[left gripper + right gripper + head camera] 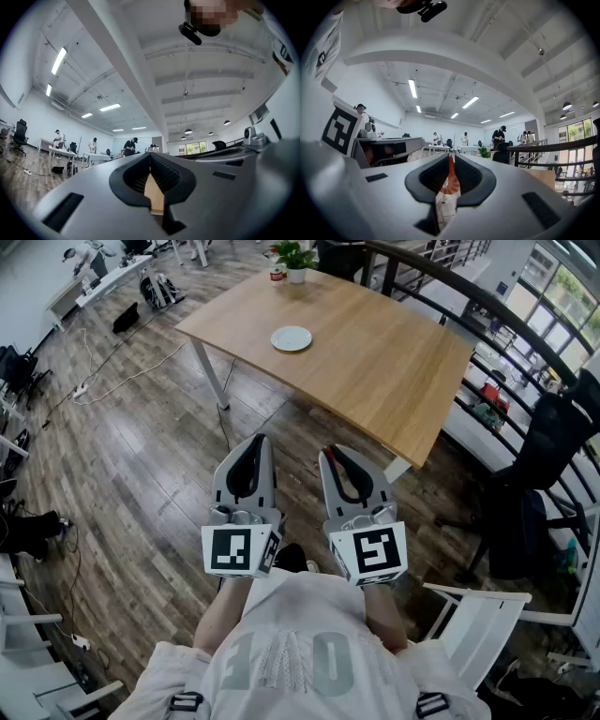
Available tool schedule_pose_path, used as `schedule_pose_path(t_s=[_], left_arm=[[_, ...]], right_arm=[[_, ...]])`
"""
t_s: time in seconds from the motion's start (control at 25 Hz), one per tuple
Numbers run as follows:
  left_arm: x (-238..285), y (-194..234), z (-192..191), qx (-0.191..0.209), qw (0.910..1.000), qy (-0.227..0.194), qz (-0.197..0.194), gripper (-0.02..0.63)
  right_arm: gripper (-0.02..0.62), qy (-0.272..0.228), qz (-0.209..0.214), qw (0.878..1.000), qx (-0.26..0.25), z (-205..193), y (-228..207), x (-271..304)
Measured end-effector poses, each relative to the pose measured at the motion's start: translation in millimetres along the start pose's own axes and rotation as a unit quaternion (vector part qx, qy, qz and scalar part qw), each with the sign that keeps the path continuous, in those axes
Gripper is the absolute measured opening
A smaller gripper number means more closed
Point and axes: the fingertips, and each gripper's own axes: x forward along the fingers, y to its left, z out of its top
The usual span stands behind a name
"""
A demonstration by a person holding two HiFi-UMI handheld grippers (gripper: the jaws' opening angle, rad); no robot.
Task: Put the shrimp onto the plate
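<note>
A small white plate (292,338) lies bare on the far left part of the wooden table (375,362). Both grippers are held close to the person's chest, well short of the table and above the floor, pointing toward it. My right gripper (327,452) is shut on an orange-red shrimp (450,180), which shows as a curved strip pinched between the dark pads (468,176). My left gripper (260,439) is shut with nothing in it. Only a sliver of tabletop shows through its pad hollow (154,192).
A potted plant (294,257) and a can (276,271) stand at the table's far edge. A black office chair (553,437) and a railing lie to the right, a white chair (478,615) at the near right. Cables (112,381) trail over the wooden floor on the left.
</note>
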Motion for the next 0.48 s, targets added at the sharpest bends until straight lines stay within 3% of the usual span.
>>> schedule_pose_path(t_s=[0.36,0.48], left_arm=[[18,-2,7,-0.009,0.9999,-0.004,-0.007,0.009],[23,-9,-1,0.001,0.9998,0.007,-0.018,0.009]], right_arm=[[0.049,-0.004,0.007,1.000,-0.001,13,-5,4],[0.049,-0.001,0.002,1.000,0.021,5,-13,7]])
